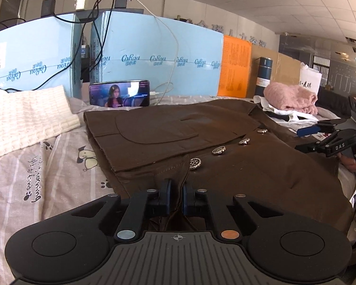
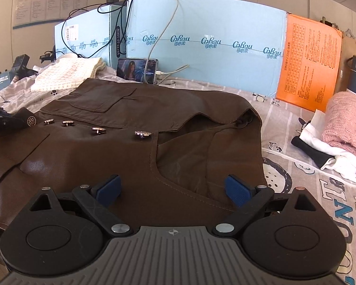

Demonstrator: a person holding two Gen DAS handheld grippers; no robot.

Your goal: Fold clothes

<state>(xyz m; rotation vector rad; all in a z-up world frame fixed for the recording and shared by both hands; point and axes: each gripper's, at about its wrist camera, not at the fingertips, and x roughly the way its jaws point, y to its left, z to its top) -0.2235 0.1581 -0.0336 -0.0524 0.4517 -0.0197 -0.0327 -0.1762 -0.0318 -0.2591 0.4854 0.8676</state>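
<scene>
**Brown vest pinched at the hem, fold barely begun**

While the left gripper (image 1: 176, 198) has its fingers closed on a bunched edge of the brown vest (image 1: 201, 142) at the bottom centre of the left wrist view, the garment otherwise lies spread flat on the printed bedsheet (image 1: 35, 166). By my reading the task is at its start: the front is buttoned, the patch pocket (image 1: 154, 128) faces up, and no panel appears to be folded over yet, so every fold is left to make. The right gripper (image 2: 173, 190) hangs with its blue pads (image 2: 237, 190) wide apart over the armhole and neck end, holding nothing; whether it touches the cloth I cannot tell.

The vest's long axis follows the row of metal buttons (image 1: 218, 150): in the left view it runs from the lower centre up toward the right edge, hem near the left gripper, neck toward the right one. In the right view the row runs from the left edge toward the centre.

A pink knit (image 2: 346, 123) on white and black clothes sits at the right, and a cream knit (image 2: 66, 76) at the upper left beside a phone (image 2: 137, 70).
</scene>
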